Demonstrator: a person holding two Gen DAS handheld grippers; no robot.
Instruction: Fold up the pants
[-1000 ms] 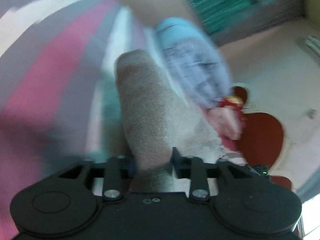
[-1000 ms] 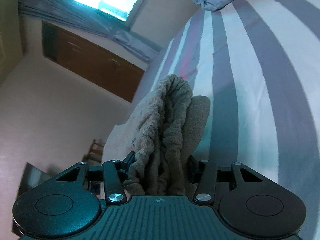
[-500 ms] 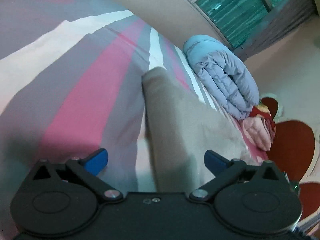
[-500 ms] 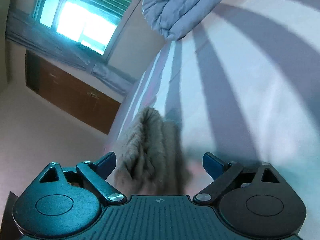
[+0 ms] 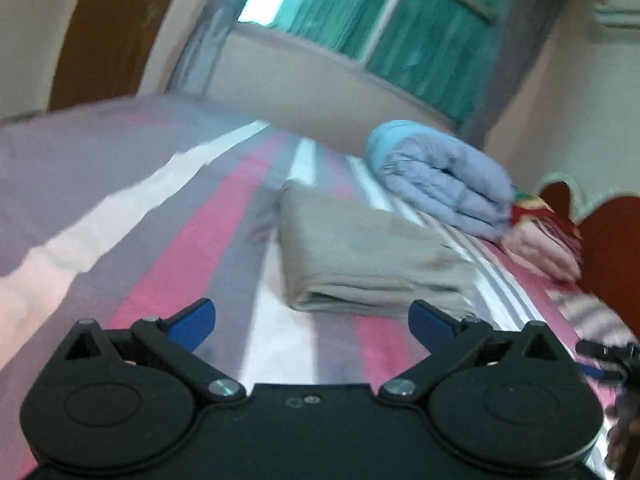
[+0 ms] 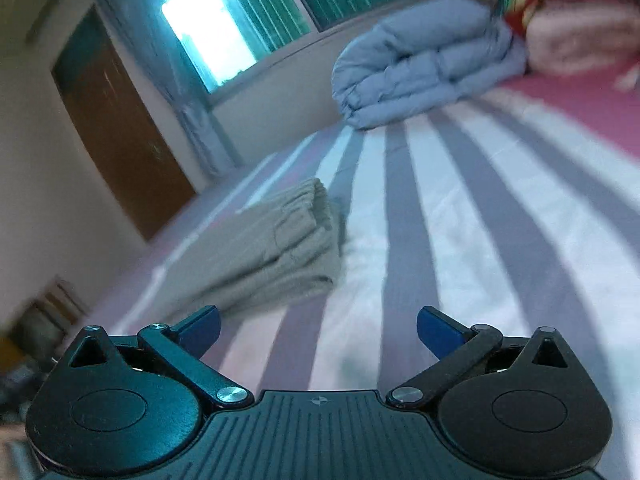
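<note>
Your left tool [image 5: 312, 322] spread wide and empty, your right tool [image 6: 318, 326] likewise, folded beige fabric pants [image 5: 368, 256] mid-frame on the pink, grey and white striped bed [image 5: 168, 240], rolled blue quilt [image 5: 440, 184] upper right

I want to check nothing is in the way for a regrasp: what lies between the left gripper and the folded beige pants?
Only bare striped bedsheet separates the open left gripper from the folded beige pants, seen in the left wrist view.

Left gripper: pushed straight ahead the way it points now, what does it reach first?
Probably the folded pants. They lie on the bed dead ahead of the left gripper, whose jaws are open and empty. Depth is unclear, so it might meet the bed just short of them.
</note>
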